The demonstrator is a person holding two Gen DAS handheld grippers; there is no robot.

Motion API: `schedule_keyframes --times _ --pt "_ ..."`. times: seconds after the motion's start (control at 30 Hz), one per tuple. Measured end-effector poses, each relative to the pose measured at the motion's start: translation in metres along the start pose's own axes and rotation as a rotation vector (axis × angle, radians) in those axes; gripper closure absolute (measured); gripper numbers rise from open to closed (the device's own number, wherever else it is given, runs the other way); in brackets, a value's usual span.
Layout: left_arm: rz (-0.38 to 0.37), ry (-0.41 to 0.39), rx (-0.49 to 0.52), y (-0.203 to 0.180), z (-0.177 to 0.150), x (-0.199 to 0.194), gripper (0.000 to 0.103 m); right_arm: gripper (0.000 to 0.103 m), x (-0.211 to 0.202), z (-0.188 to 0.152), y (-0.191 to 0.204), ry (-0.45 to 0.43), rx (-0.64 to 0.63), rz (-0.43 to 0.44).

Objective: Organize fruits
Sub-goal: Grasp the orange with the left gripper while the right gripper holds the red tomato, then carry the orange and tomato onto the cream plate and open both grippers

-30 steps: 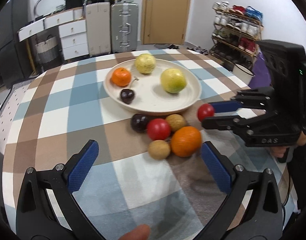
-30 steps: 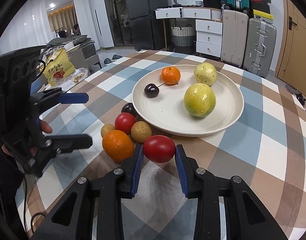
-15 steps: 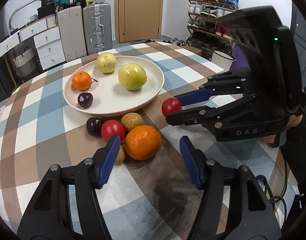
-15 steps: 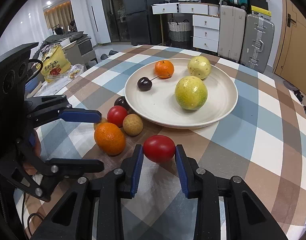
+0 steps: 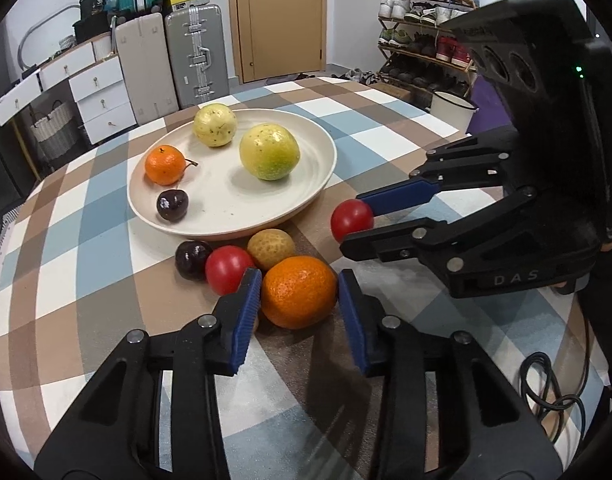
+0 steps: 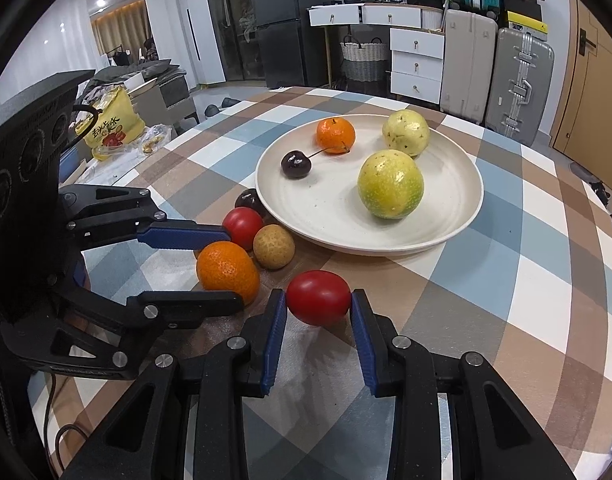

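My right gripper (image 6: 318, 310) is shut on a red tomato (image 6: 318, 297), held just above the checked cloth near the plate; it also shows in the left wrist view (image 5: 352, 219). My left gripper (image 5: 299, 300) has its pads against both sides of a large orange (image 5: 298, 297), which sits on the cloth; it shows in the right wrist view too (image 6: 227, 270). The cream plate (image 5: 306, 200) holds a small orange (image 5: 164, 164), a dark cherry (image 5: 172, 205) and two yellow-green fruits (image 5: 269, 151).
Beside the large orange lie a second red tomato (image 5: 227, 269), a tan round fruit (image 5: 270, 248) and a dark cherry (image 5: 191, 259), all close to the plate's front rim. A small brown fruit is mostly hidden behind my left finger.
My left gripper moved forward over the large orange and closed from wide open onto its sides. My right gripper kept hold of the red tomato and hardly moved.
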State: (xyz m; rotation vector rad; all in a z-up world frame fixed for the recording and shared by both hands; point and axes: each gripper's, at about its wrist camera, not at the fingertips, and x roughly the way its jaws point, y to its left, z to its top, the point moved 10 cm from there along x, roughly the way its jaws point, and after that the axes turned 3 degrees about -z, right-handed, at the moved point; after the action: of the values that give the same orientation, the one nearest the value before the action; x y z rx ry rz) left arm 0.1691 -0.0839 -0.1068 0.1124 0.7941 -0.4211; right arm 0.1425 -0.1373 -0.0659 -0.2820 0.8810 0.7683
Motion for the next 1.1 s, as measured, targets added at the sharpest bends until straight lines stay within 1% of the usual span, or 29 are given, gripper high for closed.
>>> schedule_keyframes --times 0.23,0.43,0.6,0.77,0.93,1.1 --pt "-0.026 -0.045 0.003 -0.004 0.006 -0.01 0.067 0.07 -0.001 0.001 -0.001 -0.005 0.001 0.001" --pt "-0.022 -0.079 -0.044 0.005 0.011 -0.019 0.067 0.07 -0.005 0.005 -0.004 -0.03 0.013 0.003" --pt "-0.044 -0.121 -0.118 0.017 0.016 -0.029 0.067 0.07 -0.012 0.012 -0.005 -0.069 0.022 0.005" --pt "-0.028 -0.161 -0.151 0.026 0.021 -0.038 0.067 0.07 -0.018 0.018 -0.003 -0.107 0.028 0.006" --pt "-0.018 -0.199 -0.213 0.038 0.027 -0.046 0.067 0.07 -0.027 0.026 -0.009 -0.155 0.059 0.002" --pt "0.035 -0.227 -0.258 0.054 0.034 -0.052 0.067 0.07 -0.039 0.034 -0.017 -0.208 0.095 -0.016"
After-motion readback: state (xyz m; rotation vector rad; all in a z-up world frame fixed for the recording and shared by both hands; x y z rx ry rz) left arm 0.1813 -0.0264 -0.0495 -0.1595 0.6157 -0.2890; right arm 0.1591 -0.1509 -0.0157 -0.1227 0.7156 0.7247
